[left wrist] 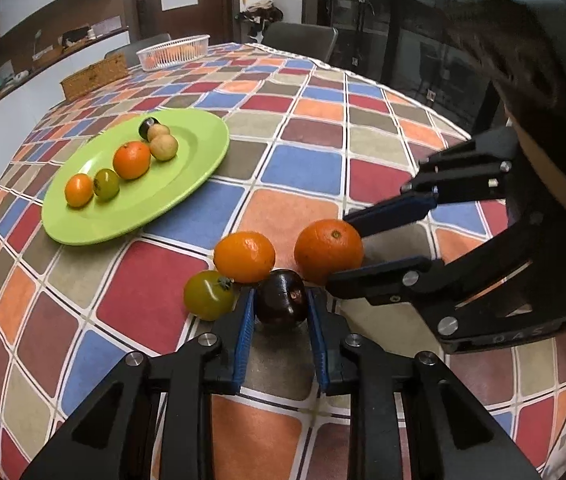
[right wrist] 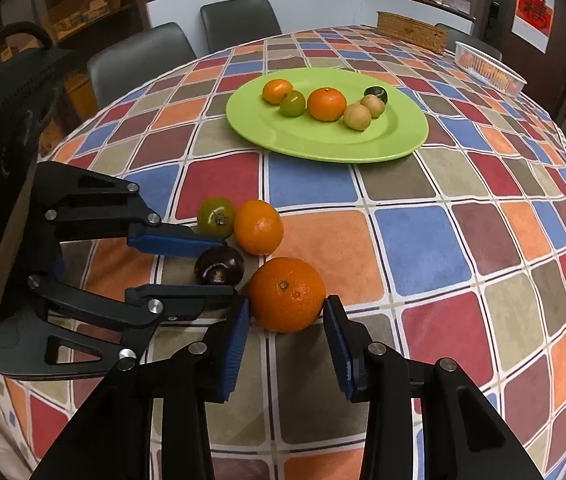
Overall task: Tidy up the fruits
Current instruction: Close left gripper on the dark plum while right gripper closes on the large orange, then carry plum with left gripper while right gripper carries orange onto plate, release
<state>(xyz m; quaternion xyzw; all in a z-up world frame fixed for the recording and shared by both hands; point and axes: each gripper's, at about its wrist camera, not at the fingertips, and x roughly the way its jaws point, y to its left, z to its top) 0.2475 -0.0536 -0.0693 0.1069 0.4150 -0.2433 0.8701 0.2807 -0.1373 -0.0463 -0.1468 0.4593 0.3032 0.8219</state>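
A green plate [left wrist: 187, 184] [right wrist: 399, 136] holds several small fruits in a row. Near the table's front lie a dark plum [left wrist: 281, 298] [right wrist: 219, 266], a green tomato [left wrist: 207, 295] [right wrist: 215, 216], a small orange [left wrist: 244, 257] [right wrist: 258, 227] and a larger orange [left wrist: 328, 250] [right wrist: 287, 294]. My left gripper [left wrist: 281, 300] [right wrist: 219, 266] straddles the plum, its blue pads at the plum's sides; the plum rests on the table. My right gripper [right wrist: 286, 308] [left wrist: 343, 248] is open around the larger orange, pads near its sides.
A white plastic basket [left wrist: 173, 52] [right wrist: 491, 70] and a wicker box [left wrist: 95, 78] [right wrist: 411, 32] stand at the table's far side. Chairs [right wrist: 139, 60] ring the table. The cloth is a coloured checker pattern.
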